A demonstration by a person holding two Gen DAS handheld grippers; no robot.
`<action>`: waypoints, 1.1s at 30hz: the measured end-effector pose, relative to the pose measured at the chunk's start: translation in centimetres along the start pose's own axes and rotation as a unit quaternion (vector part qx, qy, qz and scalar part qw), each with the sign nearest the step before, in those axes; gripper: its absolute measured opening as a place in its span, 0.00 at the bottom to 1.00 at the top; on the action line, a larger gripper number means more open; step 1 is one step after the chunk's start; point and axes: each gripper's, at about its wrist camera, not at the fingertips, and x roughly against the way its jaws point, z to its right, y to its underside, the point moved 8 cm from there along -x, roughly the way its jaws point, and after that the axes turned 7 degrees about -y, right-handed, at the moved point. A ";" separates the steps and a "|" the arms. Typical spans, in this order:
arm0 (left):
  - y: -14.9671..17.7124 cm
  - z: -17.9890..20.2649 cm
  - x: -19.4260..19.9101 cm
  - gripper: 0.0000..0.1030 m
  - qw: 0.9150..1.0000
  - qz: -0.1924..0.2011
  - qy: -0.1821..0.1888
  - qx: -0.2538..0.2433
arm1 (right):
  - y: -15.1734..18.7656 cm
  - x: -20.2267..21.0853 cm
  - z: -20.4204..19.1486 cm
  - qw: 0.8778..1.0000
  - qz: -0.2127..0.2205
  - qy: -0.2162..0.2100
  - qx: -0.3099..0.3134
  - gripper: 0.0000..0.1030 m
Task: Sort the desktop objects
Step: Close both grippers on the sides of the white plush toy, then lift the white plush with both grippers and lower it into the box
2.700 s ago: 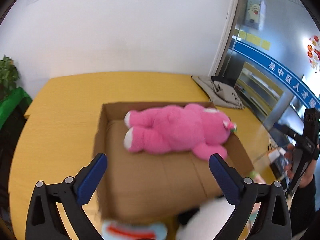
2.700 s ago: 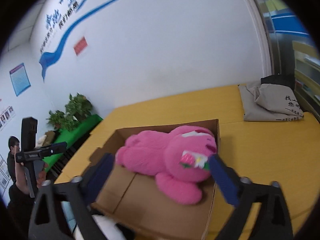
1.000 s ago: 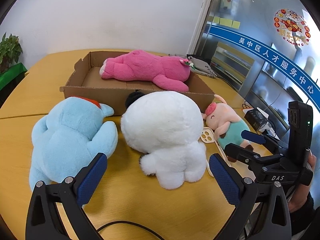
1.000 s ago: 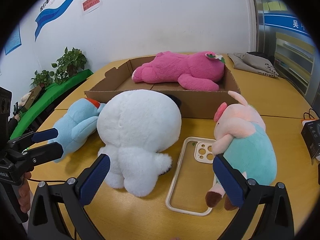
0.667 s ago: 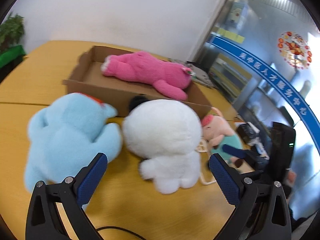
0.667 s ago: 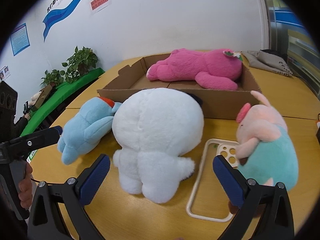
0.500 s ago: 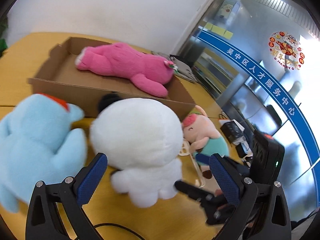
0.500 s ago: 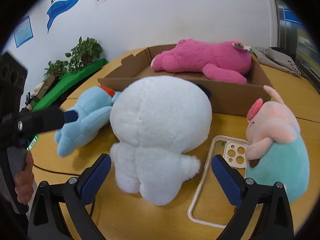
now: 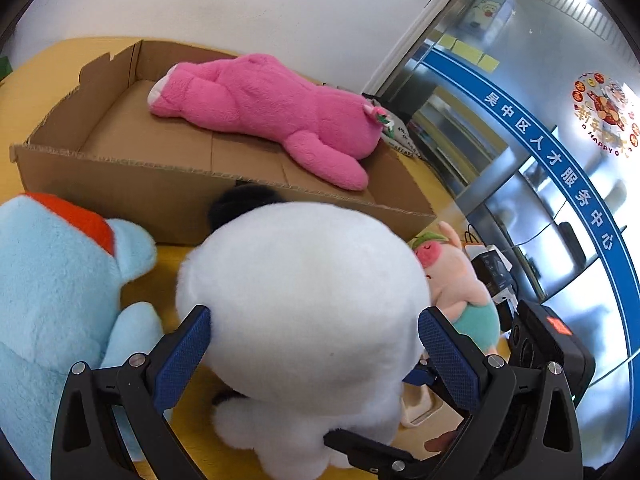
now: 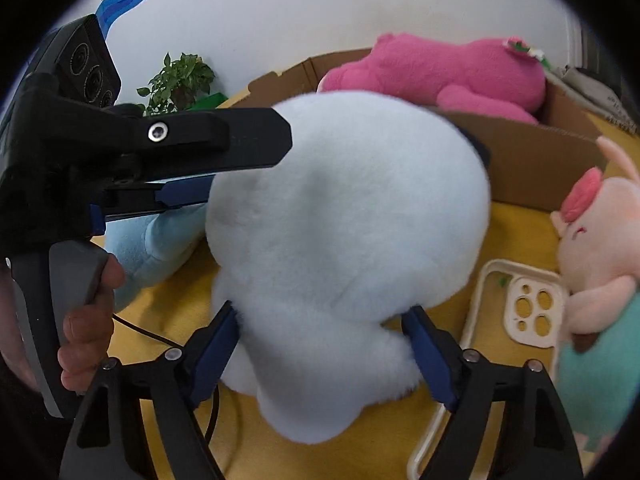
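A big white plush toy [image 9: 304, 300] lies on the yellow table in front of a cardboard box [image 9: 120, 188]. A pink plush [image 9: 272, 112] is inside that box. My left gripper [image 9: 316, 354] is open, and its blue pads flank the white plush's round back. In the right wrist view my right gripper [image 10: 322, 344] is closing on the white plush [image 10: 348, 220]. Its pads press into the fur at the narrow lower body. One left-gripper finger [image 10: 224, 140] reaches in over the plush's left side.
A light blue plush [image 9: 52, 280] lies left of the white one. On its right are a pink pig plush [image 10: 600, 248] and a cream phone case [image 10: 528, 304]. A black cable [image 10: 152, 332] runs across the table, and a small black box [image 9: 492, 268] sits at the right edge.
Both grippers have come down and forward onto the white plush, which now fills both views. The right jaws have narrowed around its lower body.
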 end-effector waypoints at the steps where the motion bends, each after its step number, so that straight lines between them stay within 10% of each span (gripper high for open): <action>1: 0.2 -0.2 -0.3 1.00 1.000 -0.007 -0.001 -0.003 | 0.0 -0.1 0.1 1.000 0.001 -0.002 -0.003 0.79; 11: 0.1 -0.5 -1.4 0.98 1.000 -0.005 0.003 -0.006 | 0.4 -0.6 0.2 1.000 -0.017 -0.001 0.006 0.74; 23: 1.6 1.4 0.5 0.69 0.999 -0.013 0.011 -0.041 | 1.9 1.1 -0.3 0.998 -0.014 -0.058 0.012 0.51; 33: 2.0 1.5 0.8 0.94 0.999 -0.016 0.010 -0.036 | 3.2 2.2 0.3 0.993 -0.075 -0.064 0.057 0.53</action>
